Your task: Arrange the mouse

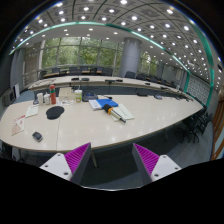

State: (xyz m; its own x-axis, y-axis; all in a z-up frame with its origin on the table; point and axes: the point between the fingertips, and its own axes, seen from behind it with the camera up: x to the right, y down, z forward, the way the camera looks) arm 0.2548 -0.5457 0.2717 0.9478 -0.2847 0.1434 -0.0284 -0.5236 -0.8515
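Two-finger handheld gripper [110, 160], magenta-padded: fingers spread wide, nothing between them, held high and well back from the table, apparently to survey it before approaching.

Long curved cream-topped conference table [150, 118]: bears all the items listed below.

Small dark computer mouse [37, 136]: near the table's front edge, well ahead of the left finger and apart from the other items; untouched, task judged not begun.

Round black mouse mat [55, 112]: beyond the mouse, the likely destination.

Blue flat book or folder [107, 102]: mid-table, on white papers.

Red-topped bottle [52, 93]: upright at the far side; contents cannot be told.

No open containers are discernible.
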